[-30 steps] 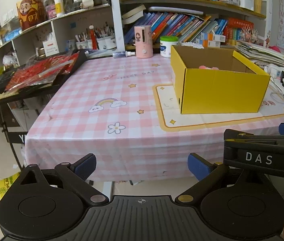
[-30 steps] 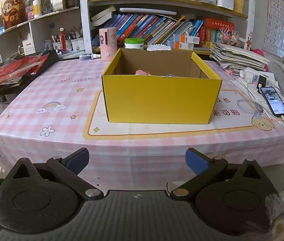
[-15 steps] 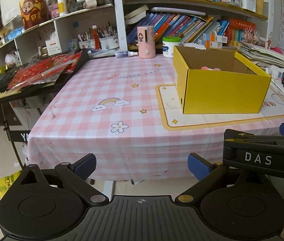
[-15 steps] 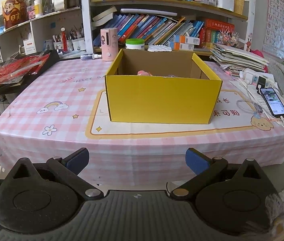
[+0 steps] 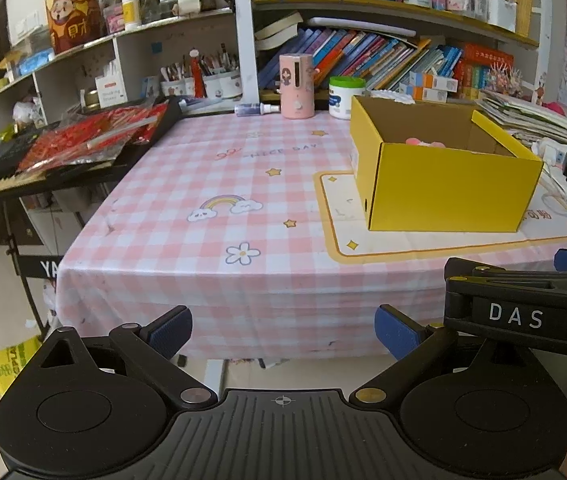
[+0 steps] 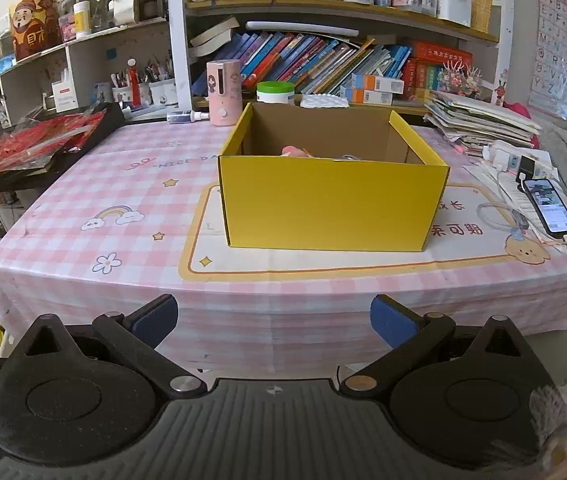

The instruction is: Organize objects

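**Both tongs hang short of the table, box straight ahead of the right one**

The yellow cardboard box sits on the cream placemat toward the right half of the pink checked table, its top open and something pink just showing above the near wall; what else lies inside I cannot make out. From where the right tongs are held, the box is dead ahead and across the table's near edge, its long side turned square to them. From the left tongs the same box lies ahead and off to the right, seen corner-on, so the right hand looks the nearer and better lined up for anything to do with it.

Both tongs are spread wide with nothing between the blue pads. Each is held low, in front of the hanging tablecloth, roughly level and pointing across the table. The two are close side by side: the right tool's black body crosses the lower right of the left view.

No loose item lies on the open cloth on the left side. A phone on its cable rests at the right edge, and a pink cylindrical container and a white jar stand at the back beside the shelves. My guess is the next reach goes forward toward the box or these things near it.
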{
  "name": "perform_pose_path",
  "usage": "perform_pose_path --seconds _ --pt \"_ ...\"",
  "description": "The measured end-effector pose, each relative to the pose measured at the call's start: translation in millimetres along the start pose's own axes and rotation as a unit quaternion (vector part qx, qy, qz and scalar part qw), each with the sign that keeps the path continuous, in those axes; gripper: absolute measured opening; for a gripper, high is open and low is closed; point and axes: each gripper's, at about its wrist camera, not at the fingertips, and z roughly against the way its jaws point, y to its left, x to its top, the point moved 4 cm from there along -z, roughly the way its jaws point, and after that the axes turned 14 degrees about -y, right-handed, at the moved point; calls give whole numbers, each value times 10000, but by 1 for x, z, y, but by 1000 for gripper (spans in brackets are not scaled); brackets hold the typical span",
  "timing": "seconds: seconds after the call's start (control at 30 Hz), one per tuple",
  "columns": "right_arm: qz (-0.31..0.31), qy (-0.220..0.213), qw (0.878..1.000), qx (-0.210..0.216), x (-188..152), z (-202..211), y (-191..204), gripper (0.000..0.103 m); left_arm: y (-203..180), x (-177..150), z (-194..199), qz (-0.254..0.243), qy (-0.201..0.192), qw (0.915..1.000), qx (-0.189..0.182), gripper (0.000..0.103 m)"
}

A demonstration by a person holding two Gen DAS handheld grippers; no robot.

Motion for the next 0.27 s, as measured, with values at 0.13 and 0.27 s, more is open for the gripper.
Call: perform_pose_path --seconds 0.13,0.27 --pt "-14 -4 10000 17 1 0 0 103 1 0 -1 27 10 10000 -13 99" --pt "-12 -1 10000 15 0 0 0 103 1 1 -3 -16 25 10000 -22 99"
